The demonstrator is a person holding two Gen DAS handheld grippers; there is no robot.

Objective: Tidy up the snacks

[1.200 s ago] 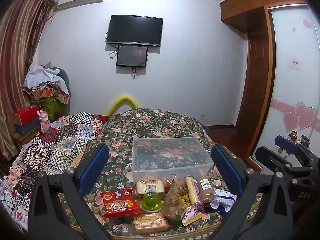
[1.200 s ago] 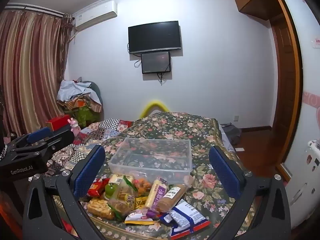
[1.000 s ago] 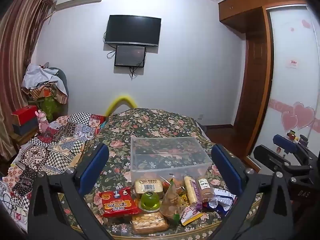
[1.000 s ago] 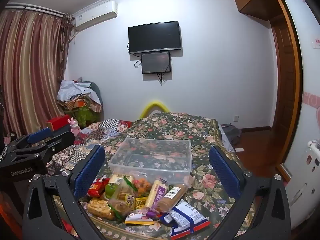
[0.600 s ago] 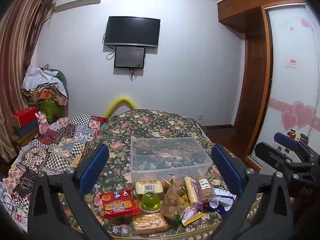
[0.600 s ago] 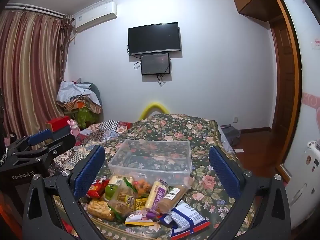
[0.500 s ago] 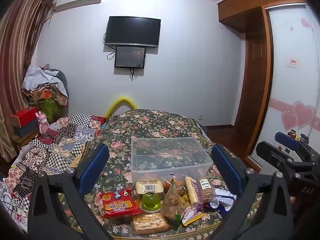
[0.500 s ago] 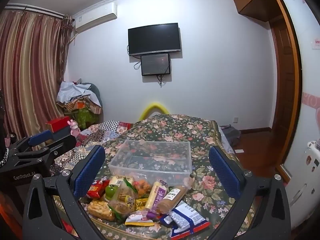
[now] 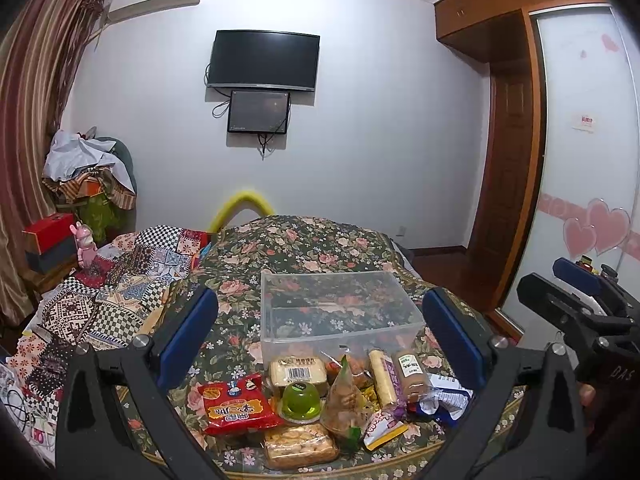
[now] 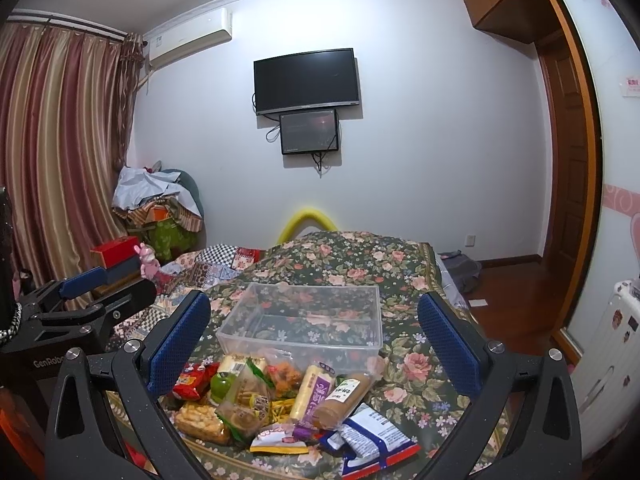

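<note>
Both the left tongs (image 9: pixel 320 336) and right tongs (image 10: pixel 314 330) gape apart, empty, above snacks (image 9: pixel 320 396) below a clear bin (image 9: pixel 340 308)

A home bedroom: a bed (image 9: pixel 304 248) under a flowered spread fills the middle, a television (image 9: pixel 265 60) hangs on the wall at twelve o'clock, striped curtains (image 10: pixel 60 152) at nine, a wooden wardrobe (image 9: pixel 500 40) at two, clothes heaped (image 9: pixel 86 172) at ten.

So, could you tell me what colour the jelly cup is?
Green jelly cup, clearest in the left wrist view.
</note>
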